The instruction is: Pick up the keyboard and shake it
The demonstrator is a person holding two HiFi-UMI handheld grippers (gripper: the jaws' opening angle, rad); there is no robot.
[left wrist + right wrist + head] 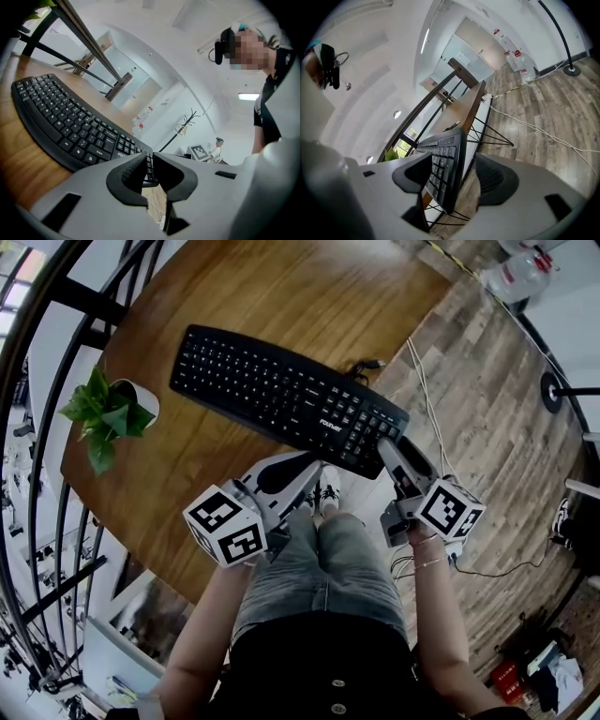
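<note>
Round wooden table over a wood-plank floor. The long black plastic keyboard lay flat on it, running from the upper left of the head view down to centre right, with that end at the table's rim.

Right gripper: claw apart and astride the keyboard's short end. In its own view the keyboard stood edge-on in the gap, close against the jaw at frame left and clear of the one at frame right. No clamp made.

Left gripper: claw apart, gap narrow. The keyboard's near corner showed through the gap, apparently just ahead of the pads.

Judgement on the step (taking hold):
- Seat the right claw deeper before closing, so the pads land on the frame, not the keys.
- Bring the left claw onto the near long edge, well apart from the right, so the board lifts level.
- Close both firmly before lifting, since a shake would test a shallow hold.

Not resolved:
- Keyboard underside was hidden.
- Whether the left pads reached the edge could not be told.
- The dark cable at the far edge was lost at the rim.
</note>
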